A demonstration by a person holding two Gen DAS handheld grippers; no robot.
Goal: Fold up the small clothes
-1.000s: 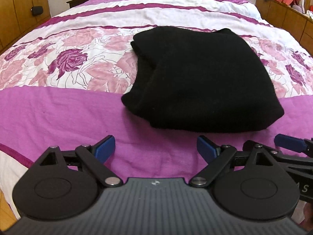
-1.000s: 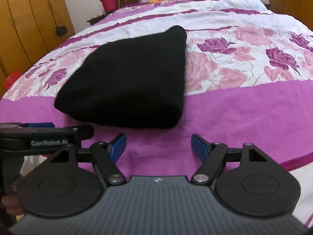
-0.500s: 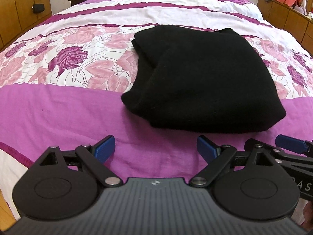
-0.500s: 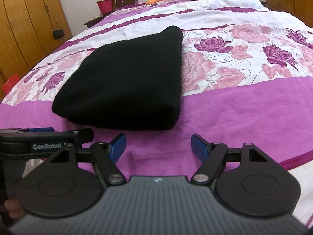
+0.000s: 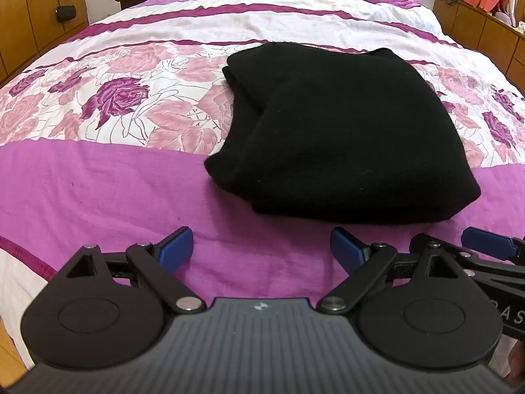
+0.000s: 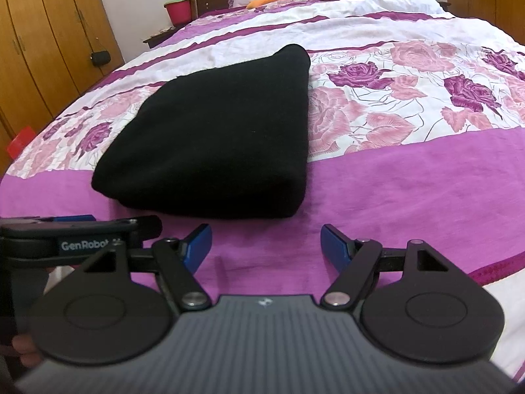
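- I see one garment, black, fuzzy knit, folded into a thick rectangle on the floral bedspread.
- Left tongs and right tongs: both spread, empty, near its front edge.

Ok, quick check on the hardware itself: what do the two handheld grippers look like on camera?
Both look alike: the left gripper and right gripper each have a ribbed dark-grey body, two round black discs, black linkage arms with silver pivot pins, and blue finger pads. A small logo sits on each body's front edge. White "GenRobot" lettering marks the left gripper's side. No cables or sleeves show.
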